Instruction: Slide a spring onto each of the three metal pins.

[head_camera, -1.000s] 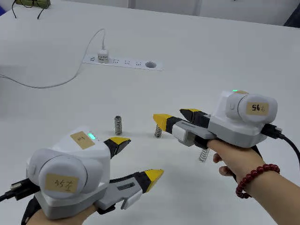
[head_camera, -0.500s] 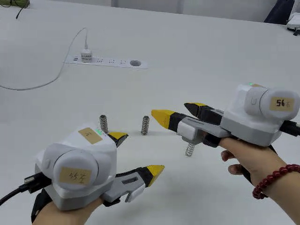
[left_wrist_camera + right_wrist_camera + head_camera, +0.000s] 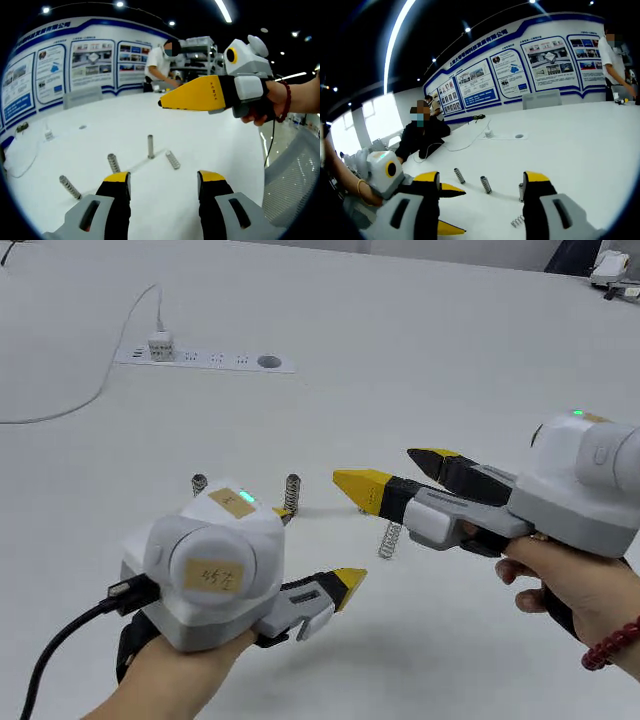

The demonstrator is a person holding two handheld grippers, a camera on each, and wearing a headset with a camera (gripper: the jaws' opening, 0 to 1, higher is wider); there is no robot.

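Observation:
Two upright pins carry springs: the left one (image 3: pixel 199 483) (image 3: pixel 69 186) (image 3: pixel 459 175) and the middle one (image 3: pixel 292 492) (image 3: pixel 114 162) (image 3: pixel 485 184). A third pin (image 3: pixel 150 146) (image 3: pixel 521 191) stands bare. Beside it a loose spring (image 3: pixel 390 538) (image 3: pixel 173 159) (image 3: pixel 517 220) lies on the white table. My left gripper (image 3: pixel 316 544) (image 3: pixel 164 176) is open and holds nothing, just in front of the sprung pins. My right gripper (image 3: pixel 376 465) (image 3: pixel 481 176) is open too, hovering above the bare pin and loose spring with nothing between its jaws.
A white power strip (image 3: pixel 205 359) with a plugged charger and trailing cable lies at the far left of the table (image 3: pixel 420 350). A seated person (image 3: pixel 422 135) is at the table's far end, and another person (image 3: pixel 162 65) stands beyond it.
My left gripper has moved forward, closer to the sprung pins. My right gripper has drifted slightly right of the middle spring. Both stayed open; the springs have not moved.

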